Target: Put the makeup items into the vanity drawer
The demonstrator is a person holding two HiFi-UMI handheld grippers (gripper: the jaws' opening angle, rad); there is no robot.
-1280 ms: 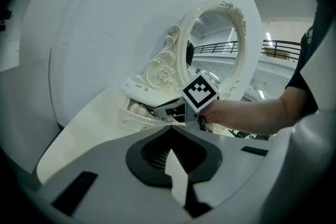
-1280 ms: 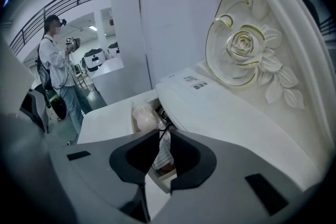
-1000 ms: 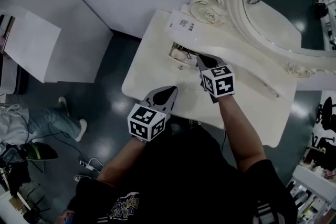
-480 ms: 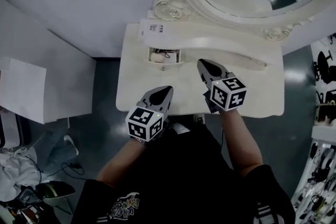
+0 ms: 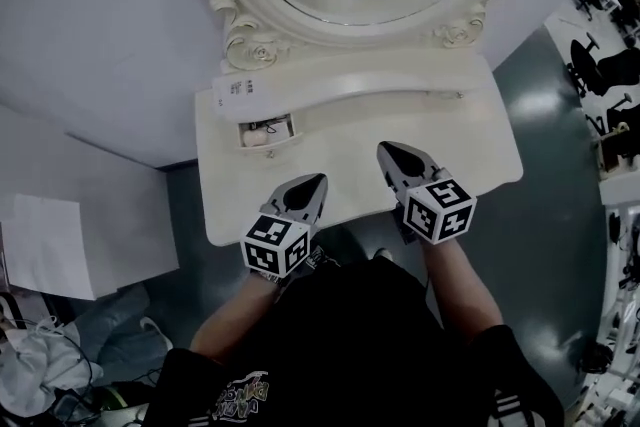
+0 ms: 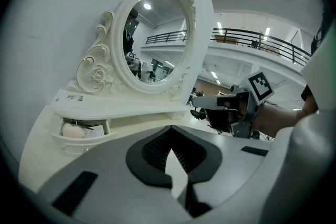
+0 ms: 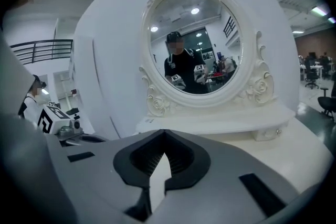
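Now the pale round makeup puff (image 6: 73, 131) lies in the small open white vanity drawer (image 5: 266, 131), cream worktop's (image 5: 440, 140) left. Since a second ago the right hand-held gripper (image 5: 386, 149) has pulled back beside the left hand-held gripper (image 5: 314, 181); both clenched, empty. Stowing likely done.

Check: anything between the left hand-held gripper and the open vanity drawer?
Nothing visible. Only bare tabletop lies between the left hand-held gripper, jaws together and empty, and the drawer, which stands open under the shelf. The drawer already holds a pale round item.
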